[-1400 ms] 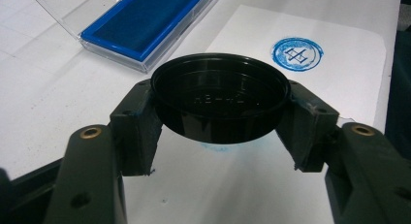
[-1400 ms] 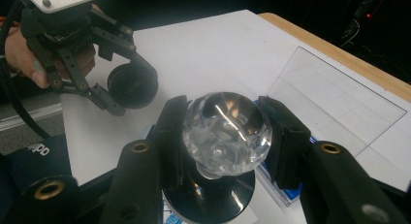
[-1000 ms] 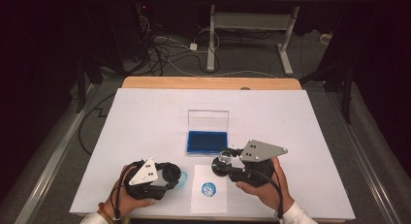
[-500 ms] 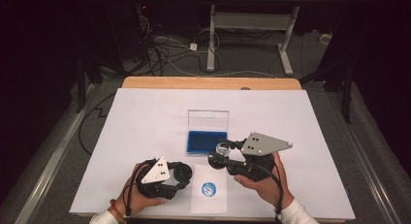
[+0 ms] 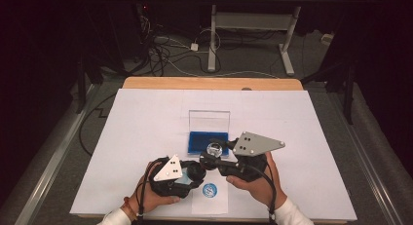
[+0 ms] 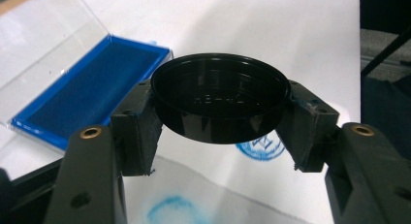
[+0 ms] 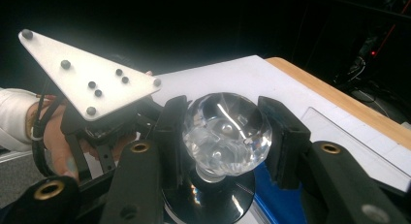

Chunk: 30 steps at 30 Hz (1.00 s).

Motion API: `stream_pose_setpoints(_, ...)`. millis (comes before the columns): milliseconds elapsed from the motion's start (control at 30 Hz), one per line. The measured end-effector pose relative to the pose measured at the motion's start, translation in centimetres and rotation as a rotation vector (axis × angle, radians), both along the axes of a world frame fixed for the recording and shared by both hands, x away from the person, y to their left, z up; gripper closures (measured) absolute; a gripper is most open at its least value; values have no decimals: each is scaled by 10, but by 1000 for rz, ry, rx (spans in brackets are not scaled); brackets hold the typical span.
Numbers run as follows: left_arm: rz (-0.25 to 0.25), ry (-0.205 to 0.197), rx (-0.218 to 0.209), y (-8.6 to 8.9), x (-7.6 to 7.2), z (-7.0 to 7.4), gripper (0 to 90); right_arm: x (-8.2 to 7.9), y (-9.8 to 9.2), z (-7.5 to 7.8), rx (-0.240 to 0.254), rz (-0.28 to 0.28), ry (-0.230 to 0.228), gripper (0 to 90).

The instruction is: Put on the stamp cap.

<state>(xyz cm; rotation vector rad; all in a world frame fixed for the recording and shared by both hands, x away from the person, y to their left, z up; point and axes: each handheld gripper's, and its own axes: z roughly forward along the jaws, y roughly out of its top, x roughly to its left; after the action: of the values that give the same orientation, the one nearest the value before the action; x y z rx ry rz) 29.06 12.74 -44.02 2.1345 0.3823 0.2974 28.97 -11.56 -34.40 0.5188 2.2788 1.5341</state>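
My right gripper [image 7: 225, 132] is shut on the clear faceted knob [image 7: 225, 134] of a stamp, whose black round base [image 7: 208, 200] hangs below the jaws. In the high view the stamp [image 5: 213, 148] is held just in front of the blue ink pad [image 5: 208, 141]. My left gripper [image 6: 223, 122] is shut on a black round cap [image 6: 220, 103], hollow side up. In the high view that cap [image 5: 196, 171] sits close to the left of the stamp's base. A blue round print [image 6: 261, 149] marks the paper under the cap.
The ink pad's clear lid [image 5: 209, 121] stands open behind it. A small sheet [image 5: 210, 190] with the blue print lies near the table's front edge [image 5: 214, 219]. White paper covers the table [image 5: 146, 118]. The left gripper's grey plate [image 7: 87, 78] is close beside the stamp.
My right gripper has lifted the stamp and carried it toward the ink pad. My left gripper has moved right with the cap, closer to the stamp.
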Motion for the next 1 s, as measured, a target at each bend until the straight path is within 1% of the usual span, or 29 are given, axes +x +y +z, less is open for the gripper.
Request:
stream_pose_setpoints(167, -2, -4, -32, -2, -1, 6, 365, -1, 7, -4, -8, 20, 11, 571)
stream_pose_setpoints(267, -2, -3, -51, -2, -3, 9, 365, -1, 8, -6, -11, 22, 19, 571)
stream_pose_setpoints(333, -2, -2, -51, -2, -3, 10, 365, -1, 9, -7, -11, 23, 19, 571)
stream_pose_setpoints(433, 9, -12, -57, -1, -3, 11, 365, -1, 12, -9, -12, 25, 23, 571)
stream_pose_setpoints(500, 11, -8, -66, -1, -3, 11, 365, -2, 14, -10, -19, 31, 25, 571)
stream_pose_setpoints(567, 5, -4, -63, -1, -3, 10, 365, -2, 15, -12, -20, 32, 30, 570)
stream_pose_setpoints(867, -2, 11, -83, -3, -4, 10, 365, -1, 19, -17, -31, 42, 40, 571)
stream_pose_setpoints(1000, -9, 10, -84, -5, -4, 10, 365, -1, 20, -18, -33, 46, 42, 571)
